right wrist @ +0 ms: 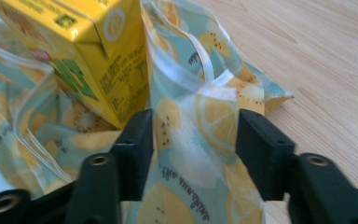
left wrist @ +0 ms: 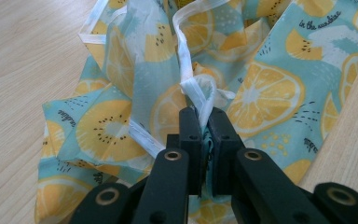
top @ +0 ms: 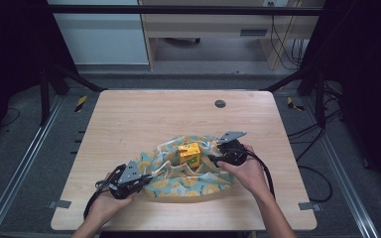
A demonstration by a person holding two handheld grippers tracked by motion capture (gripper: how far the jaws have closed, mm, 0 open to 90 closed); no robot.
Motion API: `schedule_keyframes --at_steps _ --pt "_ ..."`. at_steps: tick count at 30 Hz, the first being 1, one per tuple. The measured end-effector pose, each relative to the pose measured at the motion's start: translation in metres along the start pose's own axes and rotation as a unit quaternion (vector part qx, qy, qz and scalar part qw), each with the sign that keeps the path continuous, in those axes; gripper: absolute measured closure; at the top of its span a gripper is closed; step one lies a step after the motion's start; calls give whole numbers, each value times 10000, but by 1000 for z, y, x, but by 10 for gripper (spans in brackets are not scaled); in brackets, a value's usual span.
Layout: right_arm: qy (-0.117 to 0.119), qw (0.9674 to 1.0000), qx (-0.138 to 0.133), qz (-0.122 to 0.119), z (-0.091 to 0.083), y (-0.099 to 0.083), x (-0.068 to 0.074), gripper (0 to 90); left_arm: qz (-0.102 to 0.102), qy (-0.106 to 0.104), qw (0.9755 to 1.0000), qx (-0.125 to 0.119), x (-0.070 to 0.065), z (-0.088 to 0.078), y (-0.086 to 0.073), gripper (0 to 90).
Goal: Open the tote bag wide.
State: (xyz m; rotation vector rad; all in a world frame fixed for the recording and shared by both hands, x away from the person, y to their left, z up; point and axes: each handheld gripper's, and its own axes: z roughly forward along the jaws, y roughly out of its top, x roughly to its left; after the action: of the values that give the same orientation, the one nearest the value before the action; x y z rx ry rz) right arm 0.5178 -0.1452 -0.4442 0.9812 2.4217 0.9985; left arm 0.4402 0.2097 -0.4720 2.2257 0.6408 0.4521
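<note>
Lemon-print cloth (top: pixel 188 184) lies crumpled around a yellow carton (top: pixel 189 153); left fingers (left wrist: pixel 189 126) pinch its hem, right fingers (right wrist: pixel 137 135) wide.

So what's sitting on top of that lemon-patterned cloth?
A yellow carton stands on the cloth, near its middle. White straps lie over the fabric too. The cloth is rumpled and covers the table below it, so anything tucked into its folds can't be seen.

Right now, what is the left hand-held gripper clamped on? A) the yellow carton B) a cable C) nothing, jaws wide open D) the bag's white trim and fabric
D: in the left gripper view the left hand-held gripper has its jaws nearly shut, pinching the white trim of the fruit-print bag.
</note>
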Motion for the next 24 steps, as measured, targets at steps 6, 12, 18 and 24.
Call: schedule_keyframes --at_steps 6,12,18,24 --pt "-115 9999 63 -22 2 0 -4 732 1 141 9999 -87 3 -2 3 860" --pt "-61 9995 -124 267 10 5 -17 883 -91 262 9994 -204 8 0 6 859" --pt "-138 9981 -384 468 16 14 -28 898 -249 473 9974 -481 17 -4 9 858" --pt "-227 9952 -645 700 24 24 -37 899 -444 552 9955 -632 26 -2 10 861"
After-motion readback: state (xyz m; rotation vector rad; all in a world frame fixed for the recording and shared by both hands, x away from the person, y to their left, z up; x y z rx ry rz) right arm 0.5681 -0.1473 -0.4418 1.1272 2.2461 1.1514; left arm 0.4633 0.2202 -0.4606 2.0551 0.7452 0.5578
